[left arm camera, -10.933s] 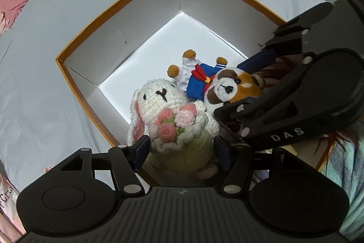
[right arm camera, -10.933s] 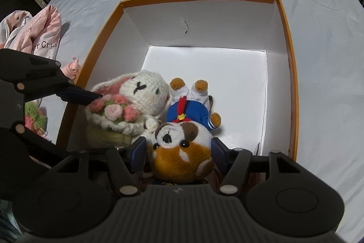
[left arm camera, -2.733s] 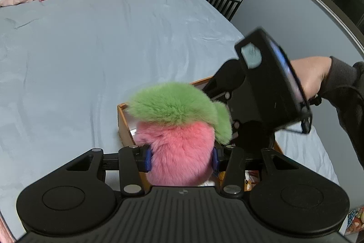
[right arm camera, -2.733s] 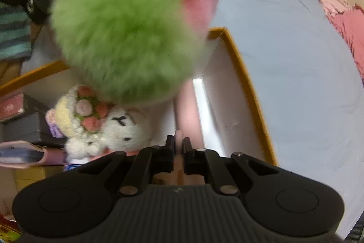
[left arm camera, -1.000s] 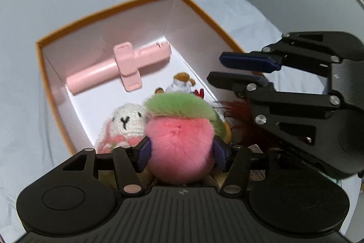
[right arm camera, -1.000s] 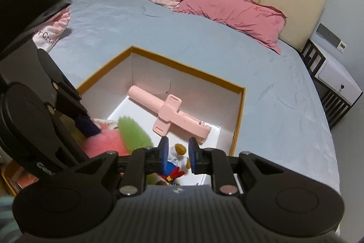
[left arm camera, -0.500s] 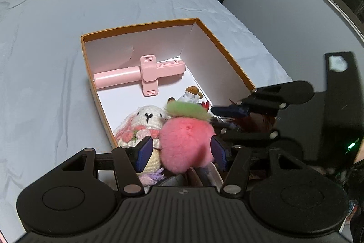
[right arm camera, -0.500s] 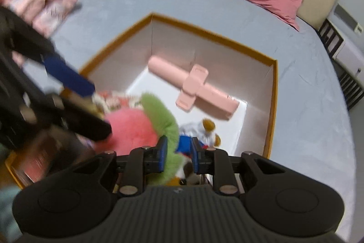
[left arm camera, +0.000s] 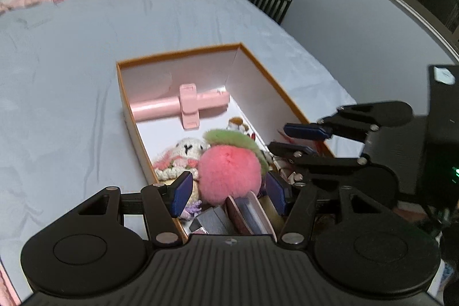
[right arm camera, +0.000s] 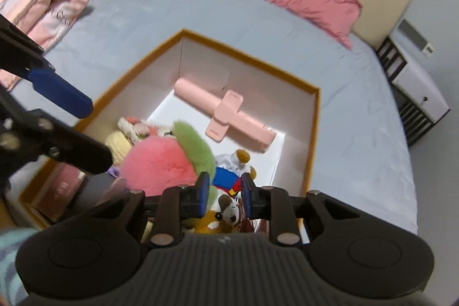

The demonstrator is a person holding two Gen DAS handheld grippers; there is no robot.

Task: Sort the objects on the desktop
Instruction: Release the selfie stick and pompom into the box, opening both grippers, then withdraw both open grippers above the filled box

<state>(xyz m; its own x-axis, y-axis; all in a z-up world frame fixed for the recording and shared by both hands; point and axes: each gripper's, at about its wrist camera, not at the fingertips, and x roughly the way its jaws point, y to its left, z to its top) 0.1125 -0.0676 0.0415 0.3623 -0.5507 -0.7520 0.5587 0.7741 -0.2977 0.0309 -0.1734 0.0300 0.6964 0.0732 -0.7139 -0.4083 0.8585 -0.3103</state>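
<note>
The near end of the orange-rimmed box (left arm camera: 183,55) is cut off in both wrist views by the grippers' black bodies. What lies there is hard to make out: a flat pinkish case (left arm camera: 249,212) and a dark block beside it are seen only in part at 6 o'clock in the left wrist view. The crocheted white rabbit (left arm camera: 188,148) is half covered by the pink and green plush ball (left arm camera: 229,171), which is seen at 3 o'clock from it. The sailor bear (right arm camera: 229,177) is seen only in pieces between the right gripper's pads, and more is hidden in the left wrist view, where only a brown paw peeps out. Both views are softly blurred. The person's hands are not made out; a striped sleeve (right arm camera: 11,248) is cut off at the lower left of the right wrist view.

The left gripper (left arm camera: 229,189) is pitched downward over the near end of the box. Its jaws stand wide apart, and the plush ball is seen between the blue pads with a gap on either side, resting on the other toys in the box. The right gripper (right arm camera: 223,192) is likewise pitched down, at 3 o'clock from the left one. Its jaws have just been opening and stand narrowly apart, with nothing gripped between them. The pink selfie stick (right arm camera: 226,113) lies flat along the far wall of the box, which sits on a grey-blue bed sheet (left arm camera: 71,62).
</note>
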